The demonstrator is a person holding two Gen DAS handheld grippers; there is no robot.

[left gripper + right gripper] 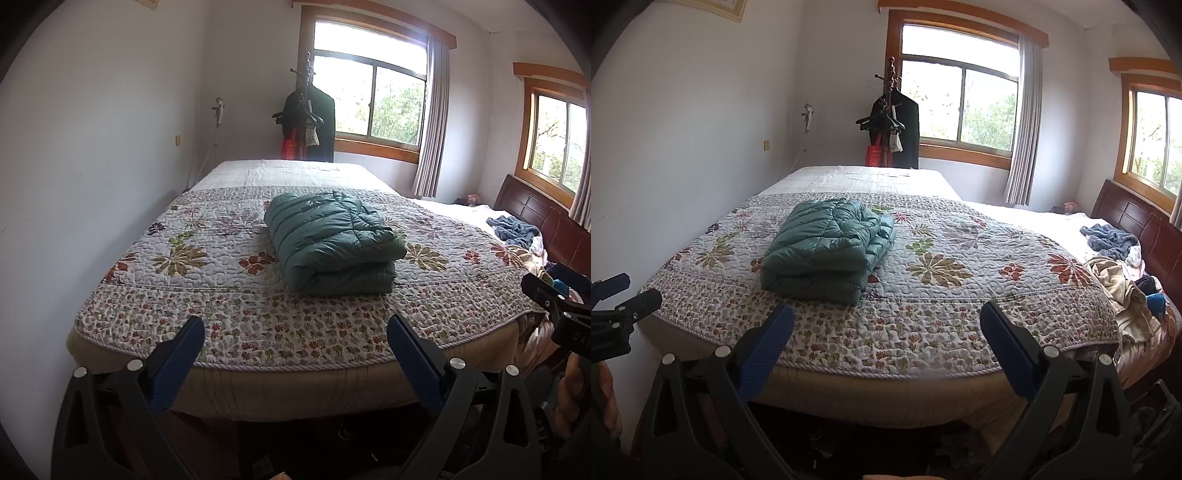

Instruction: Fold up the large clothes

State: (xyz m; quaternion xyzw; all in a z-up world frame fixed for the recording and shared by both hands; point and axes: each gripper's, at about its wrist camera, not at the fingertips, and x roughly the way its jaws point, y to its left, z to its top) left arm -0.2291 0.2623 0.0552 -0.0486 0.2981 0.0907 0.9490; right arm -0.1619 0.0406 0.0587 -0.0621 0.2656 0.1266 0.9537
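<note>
On the quilt (pixel 207 258), near its front edge, lies the green jacket (pixel 332 243), folded into a compact stack, so the fold looks finished. The left gripper (pixel 295 332) and right gripper (pixel 886 325) hang off the bed's edge, jaws spread, grasping nothing, probably backed off. Loose clothes (pixel 1123 288) wait by the headboard (pixel 1145 221); windows (pixel 369 96) light the room.
</note>
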